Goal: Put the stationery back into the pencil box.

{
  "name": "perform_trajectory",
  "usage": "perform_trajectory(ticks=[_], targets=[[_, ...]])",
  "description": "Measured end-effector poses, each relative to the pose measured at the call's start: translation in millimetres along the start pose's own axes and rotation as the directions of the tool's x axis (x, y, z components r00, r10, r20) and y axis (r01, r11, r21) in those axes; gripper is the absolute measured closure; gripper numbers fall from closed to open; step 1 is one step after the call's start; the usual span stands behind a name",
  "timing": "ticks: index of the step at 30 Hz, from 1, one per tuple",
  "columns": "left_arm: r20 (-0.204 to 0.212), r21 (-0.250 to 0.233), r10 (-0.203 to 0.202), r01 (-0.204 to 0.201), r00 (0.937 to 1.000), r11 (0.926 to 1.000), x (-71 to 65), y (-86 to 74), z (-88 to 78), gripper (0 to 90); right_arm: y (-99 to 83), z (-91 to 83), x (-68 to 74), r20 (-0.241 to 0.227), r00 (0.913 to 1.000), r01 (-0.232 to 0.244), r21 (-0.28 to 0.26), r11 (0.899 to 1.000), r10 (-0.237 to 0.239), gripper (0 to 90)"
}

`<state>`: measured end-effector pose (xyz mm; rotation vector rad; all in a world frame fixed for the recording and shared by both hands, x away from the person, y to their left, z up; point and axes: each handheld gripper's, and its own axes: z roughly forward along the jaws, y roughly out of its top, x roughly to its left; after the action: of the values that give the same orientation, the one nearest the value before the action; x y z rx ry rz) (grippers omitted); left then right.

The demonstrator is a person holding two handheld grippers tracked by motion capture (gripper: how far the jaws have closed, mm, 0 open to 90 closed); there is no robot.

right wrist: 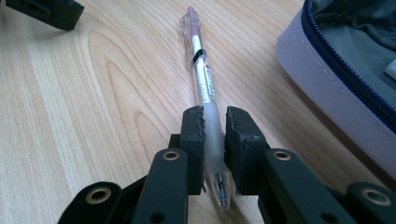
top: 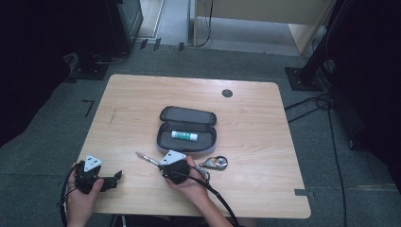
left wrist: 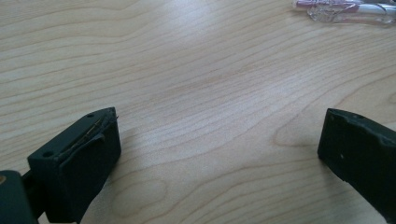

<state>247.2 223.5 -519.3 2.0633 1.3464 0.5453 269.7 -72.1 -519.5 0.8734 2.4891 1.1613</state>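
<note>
a: item one, far left?
b: my left gripper [top: 115, 179], low over the table [top: 142, 94] near its front edge, jaws spread wide, nothing between them.

a: item two?
b: the pen [right wrist: 204, 84], lying flat on the wood just in front of the pencil case [top: 187, 130]. my right gripper [right wrist: 215, 135] is clenched on its frosted grip section, close to the writing tip; the clear barrel and pink cap end stick out ahead.

a: handling notes?
b: light, stiff, smooth plastic, i judge. the barrel looks slippery; the frosted grip section is probably the better hold. gripped this near one end, i expect it may droop or pivot once lifted.

a: further right?
b: case open, a glue stick [top: 184, 135] inside it; a correction tape dispenser [top: 215, 163] on the table beside my right hand.
</note>
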Motion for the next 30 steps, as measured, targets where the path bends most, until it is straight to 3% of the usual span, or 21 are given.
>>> perform_trajectory(ticks=[11,14,16,30], targets=[[0.0,0.0,0.0,0.0,1.0,1.0,0.0,0.0,0.0,0.0,0.1,-0.6,3.2,-0.014,0.9997,-0.021,0.001,1.0,0.021,81.2],[0.0,0.0,-0.002,0.002,1.0,1.0,-0.1,0.0,0.0,0.0,1.5,-1.6,6.3,-0.007,1.0,0.004,0.012,1.0,-0.004,81.4],[0.0,0.0,-0.001,0.001,1.0,1.0,-0.1,0.0,0.0,0.0,1.9,-4.2,5.7,-0.012,0.9999,-0.006,0.001,1.0,0.006,81.4],[0.0,0.0,-0.002,0.002,1.0,1.0,-0.1,0.0,0.0,0.0,12.9,-51.2,-16.4,-0.012,0.9995,-0.031,-0.086,0.996,0.03,81.5]])
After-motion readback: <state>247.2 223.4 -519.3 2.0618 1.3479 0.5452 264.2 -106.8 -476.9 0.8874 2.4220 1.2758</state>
